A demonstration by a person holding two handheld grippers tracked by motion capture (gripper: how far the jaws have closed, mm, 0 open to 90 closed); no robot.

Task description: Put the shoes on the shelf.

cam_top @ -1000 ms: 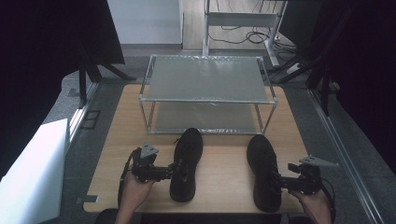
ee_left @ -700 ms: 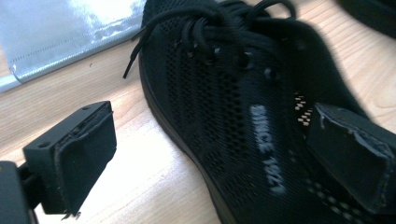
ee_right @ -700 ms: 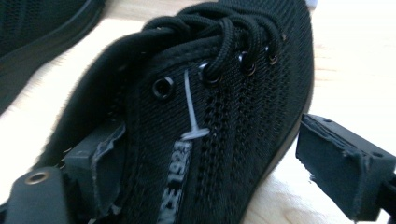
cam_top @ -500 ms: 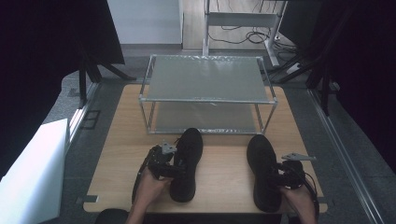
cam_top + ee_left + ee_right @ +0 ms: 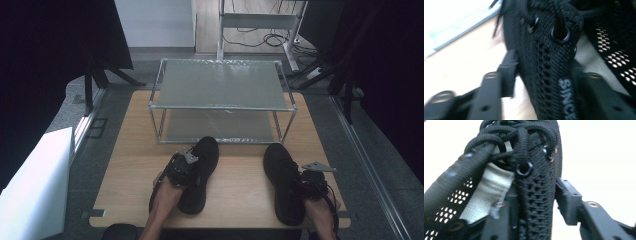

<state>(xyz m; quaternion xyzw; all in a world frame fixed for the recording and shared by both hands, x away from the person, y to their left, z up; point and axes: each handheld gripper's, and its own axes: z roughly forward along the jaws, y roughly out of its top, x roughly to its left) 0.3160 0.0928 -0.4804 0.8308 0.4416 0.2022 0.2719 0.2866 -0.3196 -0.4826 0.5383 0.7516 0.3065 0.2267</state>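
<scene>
Both jaw pairs had just closed: left gripper (image 5: 186, 170) pinched the left black knit lace-up shoe's (image 5: 200, 172) side wall, right gripper (image 5: 305, 184) the right black knit shoe's (image 5: 281, 180) wall.

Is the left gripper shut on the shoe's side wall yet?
Yes. The left gripper has just been closing; one jaw sits outside the left shoe wall, the other inside, pressing the knit.
</scene>
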